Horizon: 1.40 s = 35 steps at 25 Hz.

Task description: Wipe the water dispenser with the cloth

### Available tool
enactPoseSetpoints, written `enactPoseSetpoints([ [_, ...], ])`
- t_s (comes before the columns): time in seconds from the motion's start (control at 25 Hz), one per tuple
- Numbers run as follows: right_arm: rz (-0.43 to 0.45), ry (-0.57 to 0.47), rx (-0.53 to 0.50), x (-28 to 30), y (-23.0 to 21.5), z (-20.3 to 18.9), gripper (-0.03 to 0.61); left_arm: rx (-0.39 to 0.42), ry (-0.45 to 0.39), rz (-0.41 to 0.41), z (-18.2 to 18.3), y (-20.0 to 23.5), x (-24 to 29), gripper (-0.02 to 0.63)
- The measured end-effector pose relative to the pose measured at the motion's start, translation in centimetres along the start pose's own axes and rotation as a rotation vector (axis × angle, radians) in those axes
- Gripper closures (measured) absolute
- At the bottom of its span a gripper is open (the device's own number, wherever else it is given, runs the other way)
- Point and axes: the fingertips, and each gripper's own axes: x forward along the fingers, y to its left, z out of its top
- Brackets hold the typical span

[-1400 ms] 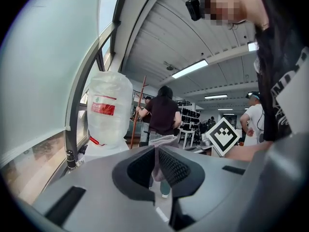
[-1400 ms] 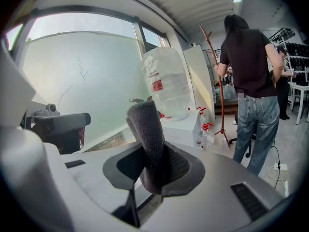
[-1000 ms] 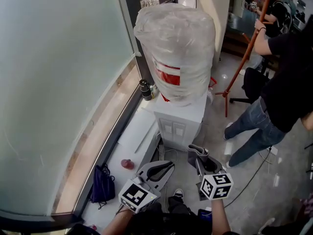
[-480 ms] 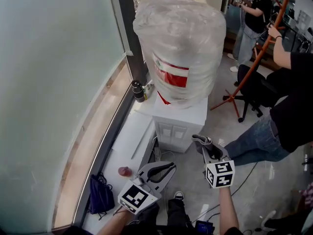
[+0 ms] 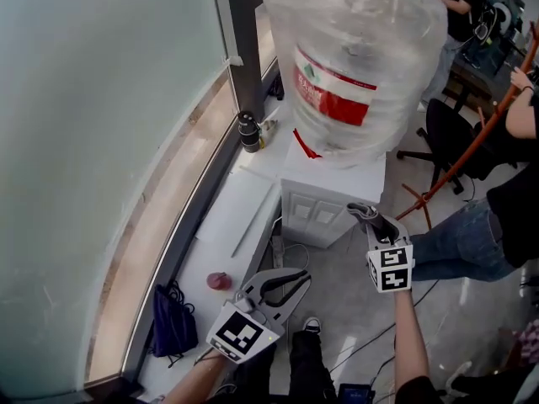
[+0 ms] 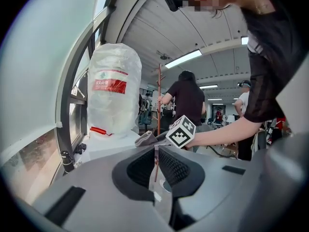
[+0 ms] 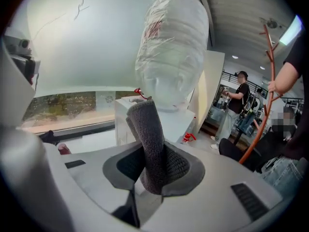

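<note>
The white water dispenser [image 5: 324,199] stands by the window, topped by a large bottle [image 5: 358,53] wrapped in clear plastic. My right gripper [image 5: 369,218] is shut on a folded grey cloth [image 5: 363,211], held just off the dispenser's front right corner. In the right gripper view the cloth [image 7: 147,129] sticks up between the jaws of the right gripper [image 7: 153,164], with the dispenser [image 7: 129,111] and bottle [image 7: 173,47] beyond. My left gripper [image 5: 300,277] hangs lower, over the floor, shut and holding nothing. From the left gripper [image 6: 155,152] the bottle [image 6: 115,88] shows at left.
A white ledge [image 5: 227,225] runs along the frosted glass wall [image 5: 93,141], with a black flask [image 5: 248,131] and a pink object [image 5: 219,281] on it. A dark bag [image 5: 173,322] lies lower left. Cables cross the floor. People, a chair and an orange pole [image 5: 472,154] crowd the right.
The view has closed in on the dispenser. My right gripper with the cloth has risen toward the dispenser's front right corner. The left gripper has stayed low and shut.
</note>
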Motion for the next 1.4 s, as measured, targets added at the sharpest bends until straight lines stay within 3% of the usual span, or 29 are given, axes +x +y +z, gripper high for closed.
enactPoseSetpoints([
  [0.2, -0.024, 0.007, -0.047, 3.1, -0.7, -0.8, 0.472, -0.01, 0.006, 0.025, -1.6, 0.7, 0.8, 0.577],
  [0.44, 0.007, 0.059, -0.075, 6.4, 0.3, -4.8, 0.472, 0.009, 0.015, 0.059, -4.0, 1.6, 2.6, 0.577],
  [1.4, -0.013, 0.298, -0.167, 26.9, 10.5, -30.5, 0.472, -0.021, 0.08, 0.146, -25.1, 7.0, 5.1, 0.577],
])
